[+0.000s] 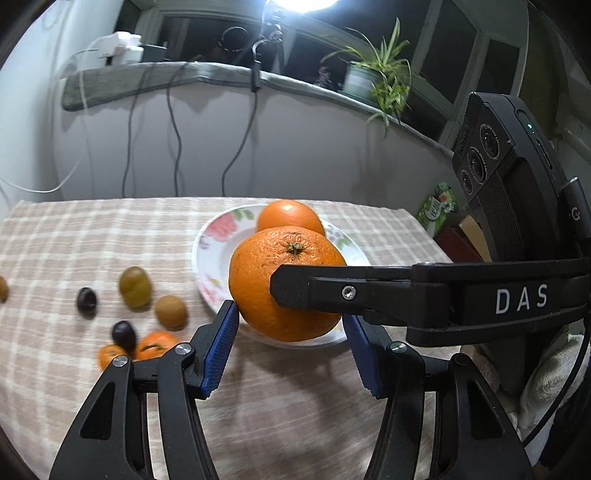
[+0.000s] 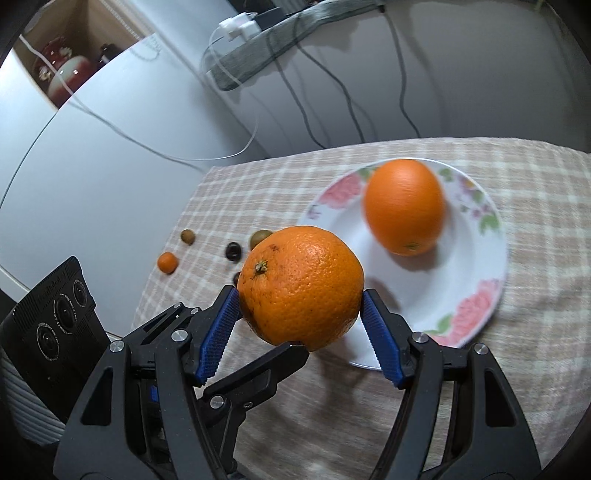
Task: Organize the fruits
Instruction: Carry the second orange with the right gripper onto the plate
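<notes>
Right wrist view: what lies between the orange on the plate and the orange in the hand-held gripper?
Only bare white plate separates the held orange from the plated orange, seen in the right wrist view.

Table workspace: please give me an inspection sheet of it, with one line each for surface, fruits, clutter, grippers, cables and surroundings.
Surface: checked cloth covers the table; no spill seen.
Job's things: floral plate with one plated orange on it; held orange in the air near the plate's rim; small fruits lie loose on the cloth, left of the plate in the left wrist view.
Clutter: nothing seen.
Grippers: right gripper shut on the held orange; left gripper appears shut on it too, crosswise.
Cables: several cables hang down the wall behind the table.
Surroundings: potted plant on the sill; bright lamp above.
</notes>
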`<move>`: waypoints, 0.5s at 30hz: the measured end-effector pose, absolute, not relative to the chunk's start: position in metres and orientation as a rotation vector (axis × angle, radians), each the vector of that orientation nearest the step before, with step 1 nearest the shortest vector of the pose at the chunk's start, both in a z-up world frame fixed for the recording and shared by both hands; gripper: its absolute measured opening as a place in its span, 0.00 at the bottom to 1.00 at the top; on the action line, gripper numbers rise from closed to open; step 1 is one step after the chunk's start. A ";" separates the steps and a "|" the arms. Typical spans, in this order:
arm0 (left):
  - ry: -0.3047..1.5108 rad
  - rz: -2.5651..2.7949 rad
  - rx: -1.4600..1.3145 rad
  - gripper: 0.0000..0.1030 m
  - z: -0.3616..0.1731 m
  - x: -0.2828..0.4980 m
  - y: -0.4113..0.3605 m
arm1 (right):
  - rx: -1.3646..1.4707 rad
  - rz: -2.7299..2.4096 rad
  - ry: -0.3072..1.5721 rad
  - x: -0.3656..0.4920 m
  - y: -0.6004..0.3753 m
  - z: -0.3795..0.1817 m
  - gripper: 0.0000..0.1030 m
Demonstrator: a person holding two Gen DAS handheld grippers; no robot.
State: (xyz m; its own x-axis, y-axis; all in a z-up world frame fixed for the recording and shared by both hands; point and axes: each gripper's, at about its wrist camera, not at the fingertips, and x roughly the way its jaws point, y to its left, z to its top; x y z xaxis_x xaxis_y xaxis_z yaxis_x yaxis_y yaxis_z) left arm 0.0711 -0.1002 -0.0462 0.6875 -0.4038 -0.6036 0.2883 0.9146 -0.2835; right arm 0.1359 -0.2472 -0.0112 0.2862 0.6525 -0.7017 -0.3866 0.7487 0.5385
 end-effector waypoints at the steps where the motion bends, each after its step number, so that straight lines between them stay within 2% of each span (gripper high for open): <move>1: 0.719 -0.395 -0.169 0.56 -0.047 0.073 -0.103 | 0.288 0.701 1.075 0.136 -0.250 -0.012 0.69; 15: 0.757 -0.422 -0.144 0.56 -0.054 0.086 -0.124 | 0.294 0.669 1.098 0.143 -0.271 -0.022 0.69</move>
